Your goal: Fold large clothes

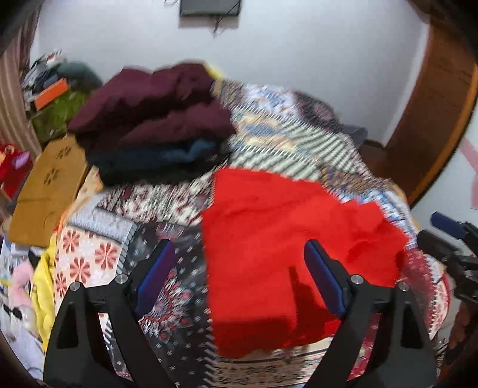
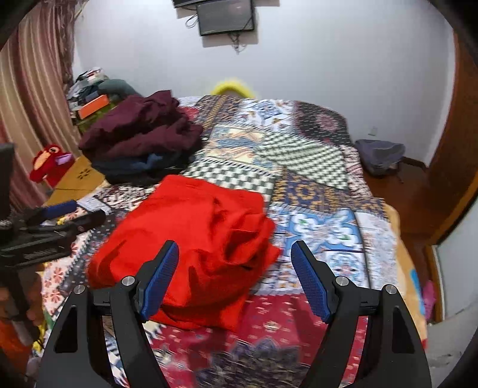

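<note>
A red garment point(image 1: 277, 238) lies roughly folded on the patchwork bed cover point(image 1: 167, 209); it also shows in the right wrist view point(image 2: 194, 238), rumpled at its right side. My left gripper point(image 1: 239, 268) is open and empty, hovering above the garment's left edge. My right gripper point(image 2: 234, 274) is open and empty above the garment's near right part. Each gripper shows at the edge of the other's view: the right one point(image 1: 448, 238) and the left one point(image 2: 59, 218).
A stack of maroon and dark blue clothes point(image 2: 140, 140) sits at the bed's far left. A mustard cloth point(image 1: 44, 185) lies left of it. A red plush toy point(image 2: 50, 164), curtain point(image 2: 30, 104) and clutter stand at left. A wall screen point(image 2: 227, 15) hangs ahead.
</note>
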{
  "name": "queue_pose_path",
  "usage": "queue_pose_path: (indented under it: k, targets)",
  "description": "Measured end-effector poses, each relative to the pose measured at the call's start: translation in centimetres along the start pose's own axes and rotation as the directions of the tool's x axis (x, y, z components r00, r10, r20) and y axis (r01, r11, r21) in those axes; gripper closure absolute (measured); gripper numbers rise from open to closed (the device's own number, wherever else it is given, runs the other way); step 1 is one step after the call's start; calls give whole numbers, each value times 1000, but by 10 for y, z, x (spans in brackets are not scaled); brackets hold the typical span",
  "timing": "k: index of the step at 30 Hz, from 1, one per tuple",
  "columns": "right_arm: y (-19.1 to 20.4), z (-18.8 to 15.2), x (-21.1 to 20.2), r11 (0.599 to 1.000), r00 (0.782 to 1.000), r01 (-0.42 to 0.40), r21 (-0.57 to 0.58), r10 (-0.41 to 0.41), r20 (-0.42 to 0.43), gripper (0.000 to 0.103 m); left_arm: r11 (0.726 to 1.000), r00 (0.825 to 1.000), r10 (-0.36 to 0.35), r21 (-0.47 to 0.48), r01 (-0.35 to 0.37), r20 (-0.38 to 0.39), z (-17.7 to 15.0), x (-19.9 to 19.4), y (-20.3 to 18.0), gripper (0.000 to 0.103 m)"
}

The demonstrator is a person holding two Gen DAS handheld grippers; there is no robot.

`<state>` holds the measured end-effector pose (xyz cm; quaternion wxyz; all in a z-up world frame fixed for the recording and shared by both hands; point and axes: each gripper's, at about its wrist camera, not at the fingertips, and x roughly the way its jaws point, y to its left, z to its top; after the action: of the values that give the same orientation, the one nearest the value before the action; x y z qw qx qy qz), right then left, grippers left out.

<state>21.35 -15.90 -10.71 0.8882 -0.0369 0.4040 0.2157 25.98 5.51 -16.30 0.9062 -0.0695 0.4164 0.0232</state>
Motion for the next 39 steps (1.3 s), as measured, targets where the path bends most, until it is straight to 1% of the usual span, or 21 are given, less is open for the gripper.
queue_pose_path:
  k: [2,3,4,7,8,10,11,12,14,16,18,21,25,29,31,34,36,39]
  targets:
    - [5,-1,8,1000,1000,-25,12,25,-14,29,1000,998,5,-7,-5,-57,-13,15,3,15]
    - [5,-3,13,999,999,-40,25,41,-25,29,1000,996,0,-15,-1,-89,-20,23,4,15]
    - [4,-4,18,998,998,-54,41,56,-38,29,999,994,-17,-31,14,-105,-27,29,5,15]
    - [-3,-9,32,993,993,-73,94,80,-81,29,998,994,-35,-51,30,-100,-42,33,7,14]
    - [-6,-13,37,993,993,-59,103,69,-97,29,998,994,-38,-52,33,-98,-44,31,7,14]
    - [-10,-21,50,996,990,4,87,8,-141,29,997,994,-56,-66,49,-99,-48,29,10,14]
    - [-13,-29,57,997,984,42,65,-30,-174,29,996,993,-65,-72,58,-102,-50,28,12,14]
    - [-15,-34,61,998,980,47,51,-36,-194,29,996,992,-71,-70,64,-105,-51,28,12,14]
    - [-18,-47,62,999,976,31,37,-22,-216,29,996,990,-80,-47,76,-112,-54,28,11,14]
    - [-20,-57,54,1000,976,24,14,-21,-215,28,997,991,-81,-23,79,-107,-56,24,9,14]
    - [-21,-65,46,999,978,38,-19,-41,-203,25,997,991,-81,-7,81,-104,-55,22,9,14]
    - [-23,-70,37,998,979,44,-43,-51,-198,23,996,989,-90,-1,90,-114,-54,21,10,14]
    - [-25,-66,29,998,979,39,-54,-49,-197,23,996,991,-79,34,83,-109,-54,15,10,14]
    - [-27,-50,17,998,985,28,-48,-35,-167,23,997,995,-49,59,54,-90,-49,7,14,14]
    - [-26,-39,8,999,989,9,-38,-14,-144,23,998,997,-18,63,23,-70,-42,2,20,14]
    - [-26,-24,-2,999,991,-54,-1,54,-124,23,998,999,9,60,-7,-38,-30,-2,30,14]
    - [-29,-16,1,992,983,-111,54,117,-139,23,999,999,10,49,-8,-30,-22,-2,37,14]
    - [-31,-11,18,977,966,-162,135,186,-182,23,1000,999,-5,29,6,-41,-11,4,46,14]
